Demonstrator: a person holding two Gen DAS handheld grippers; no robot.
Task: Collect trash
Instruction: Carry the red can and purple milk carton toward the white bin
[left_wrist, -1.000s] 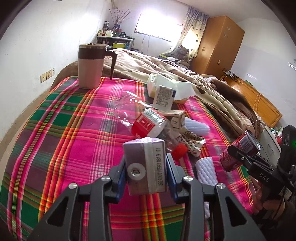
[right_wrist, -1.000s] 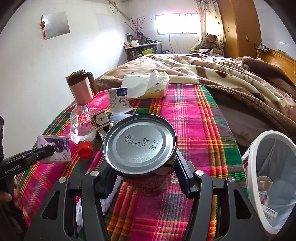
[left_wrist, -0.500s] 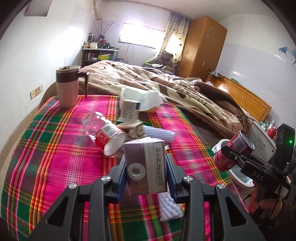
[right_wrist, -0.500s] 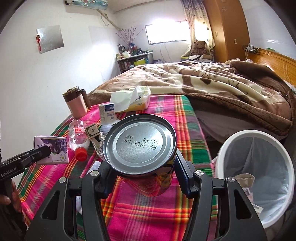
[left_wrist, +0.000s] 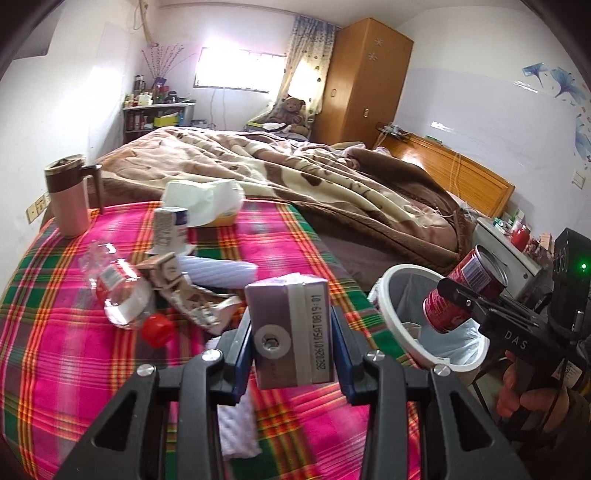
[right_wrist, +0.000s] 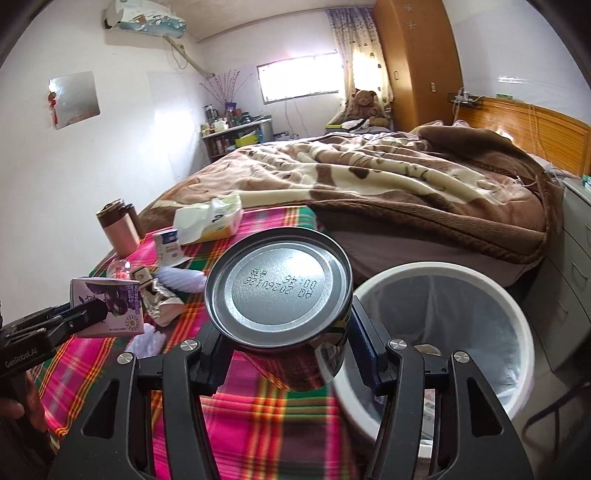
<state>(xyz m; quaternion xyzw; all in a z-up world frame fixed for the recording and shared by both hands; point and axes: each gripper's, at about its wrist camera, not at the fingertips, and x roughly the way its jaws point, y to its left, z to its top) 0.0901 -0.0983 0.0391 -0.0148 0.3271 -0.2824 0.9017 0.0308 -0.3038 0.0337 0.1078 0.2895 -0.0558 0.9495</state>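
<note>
My left gripper (left_wrist: 291, 339) is shut on a small purple drink carton (left_wrist: 290, 332), held above the plaid cloth; it also shows in the right wrist view (right_wrist: 110, 308). My right gripper (right_wrist: 280, 343) is shut on a red can (right_wrist: 277, 291), held beside the rim of the white trash bin (right_wrist: 509, 299). In the left wrist view the can (left_wrist: 465, 291) hangs over the bin (left_wrist: 391, 280). The bin is lined with a bag and holds some paper.
On the plaid cloth (left_wrist: 74, 350) lie a clear bottle with a red cap (left_wrist: 122, 299), crumpled wrappers (left_wrist: 199, 302), a white foam sleeve (left_wrist: 221, 273), a small carton (left_wrist: 170, 229), a tissue pack (left_wrist: 207, 203) and a pink mug (left_wrist: 70, 195). A bed with brown blanket (left_wrist: 314, 192) lies behind.
Both grippers have swung right with their loads. The bin has come into view and the can is now at its rim.
</note>
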